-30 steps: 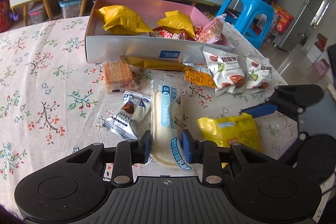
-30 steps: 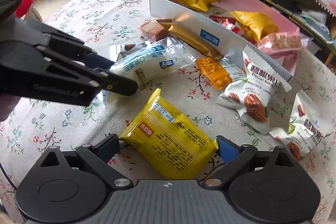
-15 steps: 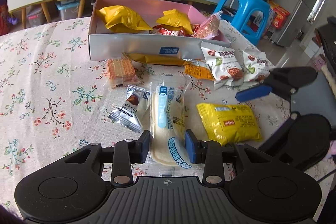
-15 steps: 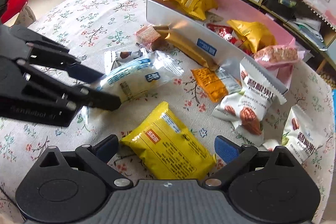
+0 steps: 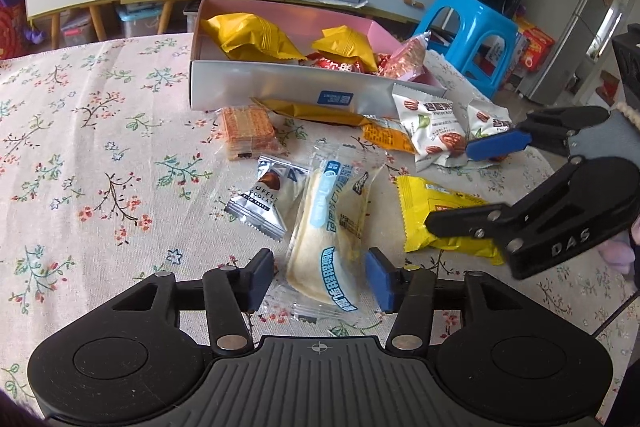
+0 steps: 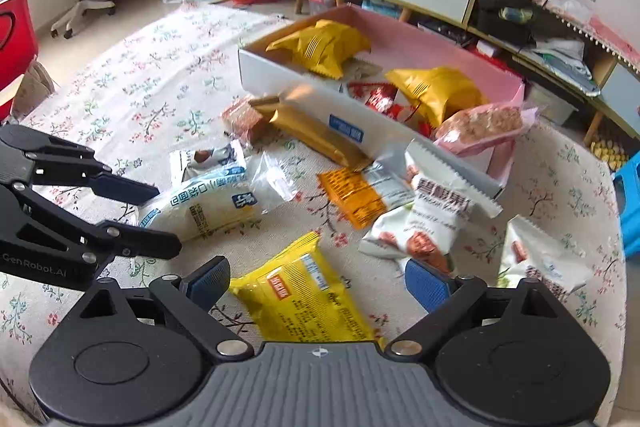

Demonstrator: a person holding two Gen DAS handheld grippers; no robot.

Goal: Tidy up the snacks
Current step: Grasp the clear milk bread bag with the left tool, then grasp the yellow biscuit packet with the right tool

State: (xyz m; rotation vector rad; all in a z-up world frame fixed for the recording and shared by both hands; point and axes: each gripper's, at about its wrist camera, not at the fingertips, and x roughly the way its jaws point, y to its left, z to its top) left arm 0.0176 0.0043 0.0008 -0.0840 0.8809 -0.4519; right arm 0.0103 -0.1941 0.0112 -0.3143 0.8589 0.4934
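Left gripper [image 5: 320, 277]: jaws apart, just been opening, clear of the clear-wrapped cream bun [image 5: 326, 233] that lies between the pads on the floral tablecloth [image 5: 80, 147]; nothing pinched. Right gripper [image 6: 316, 285]: spread wide, straddling the near end of the flat yellow packet [image 6: 308, 297], pads not touching it, nothing held.

Just beside the bun: a small silver truffle chocolate sachet [image 5: 260, 201]. Farther out: wafer pack [image 5: 248, 127], orange sachet [image 6: 356, 201], two white pecan packets [image 6: 432, 211], a gold bar [image 6: 320, 135] lying against the front wall of the pink-lined box [image 5: 288, 89]. Already in the box: two puffy yellow bags [image 5: 248, 37], red wrappers, a pink-wrapped cake hanging over the corner.

Handling, as a judgement: bun light, soft, easily crushed; film slippery and loose at the crimped ends. Best taken across the middle of the bread with a gentle squeeze, not by the end flap, which would likely slide out. Yellow packet light, thin, fairly flat, crinkly; best pinched across its narrow width near the middle, with care not to crack whatever is inside.
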